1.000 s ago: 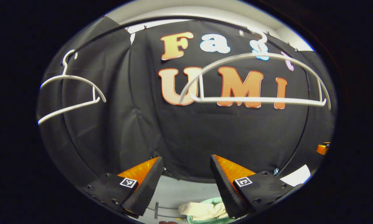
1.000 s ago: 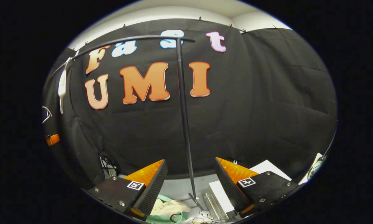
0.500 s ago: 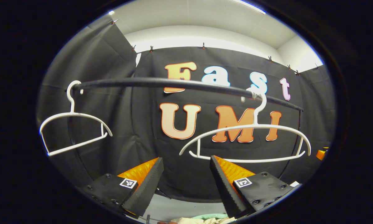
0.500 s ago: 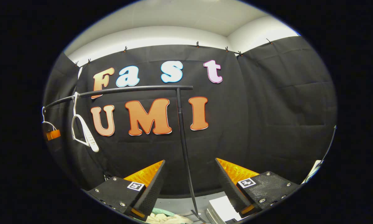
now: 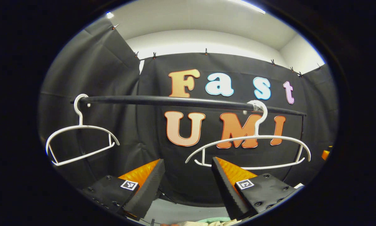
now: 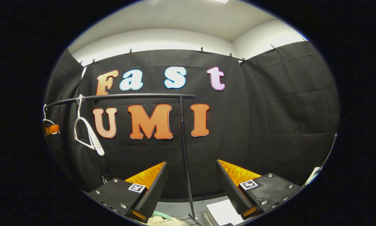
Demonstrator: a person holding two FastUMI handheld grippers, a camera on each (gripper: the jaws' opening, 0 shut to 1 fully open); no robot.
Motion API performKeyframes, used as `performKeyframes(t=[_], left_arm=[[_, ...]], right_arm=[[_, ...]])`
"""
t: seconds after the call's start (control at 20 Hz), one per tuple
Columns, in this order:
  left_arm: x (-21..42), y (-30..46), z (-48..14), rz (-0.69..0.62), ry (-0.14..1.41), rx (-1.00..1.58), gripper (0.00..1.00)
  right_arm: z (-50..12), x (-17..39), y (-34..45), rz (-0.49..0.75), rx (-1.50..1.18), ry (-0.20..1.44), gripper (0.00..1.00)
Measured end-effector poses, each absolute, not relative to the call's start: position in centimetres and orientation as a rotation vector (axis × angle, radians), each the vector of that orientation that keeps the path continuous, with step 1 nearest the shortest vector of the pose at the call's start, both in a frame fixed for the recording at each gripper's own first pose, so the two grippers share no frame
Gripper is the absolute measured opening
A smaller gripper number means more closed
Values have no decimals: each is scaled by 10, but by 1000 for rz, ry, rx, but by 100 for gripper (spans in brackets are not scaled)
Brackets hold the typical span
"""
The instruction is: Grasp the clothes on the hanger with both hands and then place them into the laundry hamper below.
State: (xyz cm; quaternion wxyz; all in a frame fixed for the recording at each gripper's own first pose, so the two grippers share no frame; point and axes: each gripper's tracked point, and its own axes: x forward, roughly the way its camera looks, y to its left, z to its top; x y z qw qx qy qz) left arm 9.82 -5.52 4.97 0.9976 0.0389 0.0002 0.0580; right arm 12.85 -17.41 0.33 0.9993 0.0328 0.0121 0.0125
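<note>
Both claws are gaping wide, gripping nothing: left claw [image 5: 188, 185], right claw [image 6: 191, 186]. Two bare white plastic hangers [image 5: 247, 147] are hanging on the black rail [image 5: 175, 101]; cream clothes [image 6: 163, 221] are lying in the pale green hamper [image 6: 161, 215] below

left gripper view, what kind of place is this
Likely a staged recording booth set up as a laundry corner: black cloth walls clipped up all round, a black garment rail, and two bare white hangers on it.

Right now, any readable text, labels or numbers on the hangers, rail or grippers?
Rail, end hanger, nearer hanger: no text.
Left gripper marker: coded pattern, no words.
Right gripper marker: same.
White stack: nothing legible.
</note>
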Motion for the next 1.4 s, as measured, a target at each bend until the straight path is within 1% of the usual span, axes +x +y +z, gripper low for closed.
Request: performKeyframes(t=[0.45,0.5,0.55,0.6,0.65,0.7,0.75,0.8,0.85,0.9,1.3,1.4], left_arm=[[87,-47,67,143,-29,100,95],[86,-46,69,145,-34,101,100],[86,-44,70,148,-36,104,95],[87,-43,72,151,-38,105,98],[89,-42,73,150,-41,104,98],[89,-42,73,144,-42,102,95],[89,-41,74,138,-41,104,95],[89,-39,75,137,-40,108,98],[87,-36,76,137,-43,112,95],[86,-33,77,138,-47,113,95],[79,-13,80,101,-54,114,94],[73,-9,79,87,-57,124,95]], right_arm=[[27,120,-169,39,55,-19,93],[30,120,-166,43,54,-26,93],[32,119,-163,47,53,-29,93],[33,117,-161,49,52,-32,100],[35,117,-158,50,52,-36,93],[37,116,-154,50,53,-39,93],[38,116,-151,51,55,-40,93],[39,115,-147,51,56,-42,93],[40,113,-144,51,57,-46,100],[41,109,-141,50,58,-49,93],[56,82,-101,46,67,-81,93],[57,75,-84,60,74,-85,93]])
